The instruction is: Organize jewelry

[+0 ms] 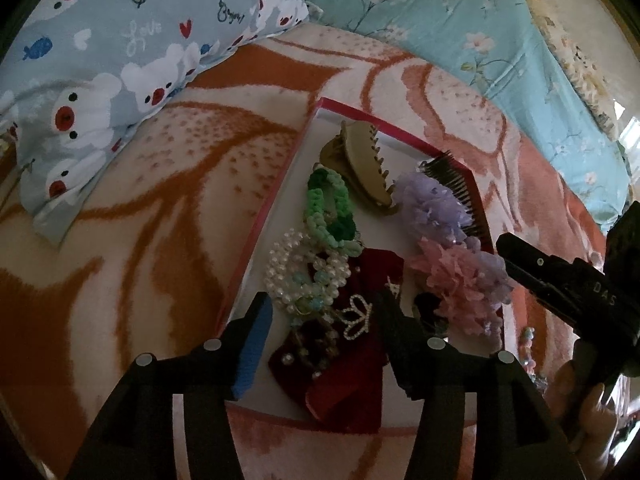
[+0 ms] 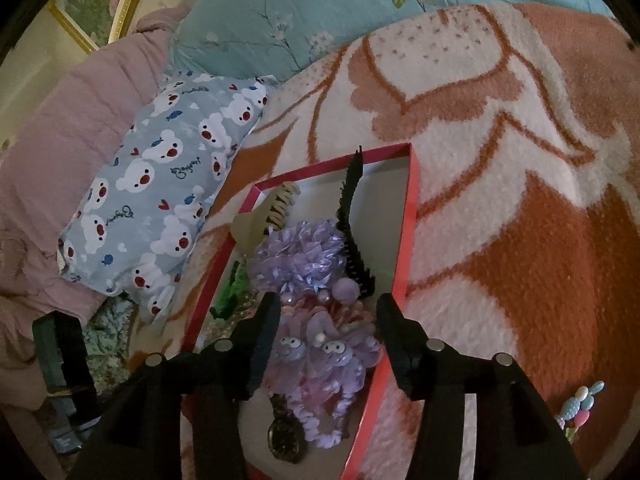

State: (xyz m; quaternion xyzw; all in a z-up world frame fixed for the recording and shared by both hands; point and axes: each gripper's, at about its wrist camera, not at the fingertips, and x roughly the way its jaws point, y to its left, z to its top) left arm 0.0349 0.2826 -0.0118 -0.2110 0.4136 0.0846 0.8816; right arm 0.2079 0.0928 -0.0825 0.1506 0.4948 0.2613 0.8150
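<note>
Biggest worry, left to right: the bead bracelets [image 1: 304, 276] are knotty strands, so the left gripper [image 1: 324, 320], jaws half open with nothing gripped, could drag the rhinestone crown pin [image 1: 356, 316] off the red velvet. The frilly pink scrunchie [image 1: 460, 280] squashes and snags. Right gripper [image 2: 328, 332], jaws also apart and empty, hovers over the purple one [image 2: 328, 360]. Everything's inside the red-rimmed box [image 2: 414, 208] on the fuzzy bed blanket [image 2: 520, 200].

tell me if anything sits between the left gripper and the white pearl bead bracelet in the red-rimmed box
Nothing visible does. The left gripper hangs open just above the white pearl bead bracelet, which lies uncovered in the red-rimmed box, beside the dark red velvet bow and below the green crochet scrunchie.
</note>
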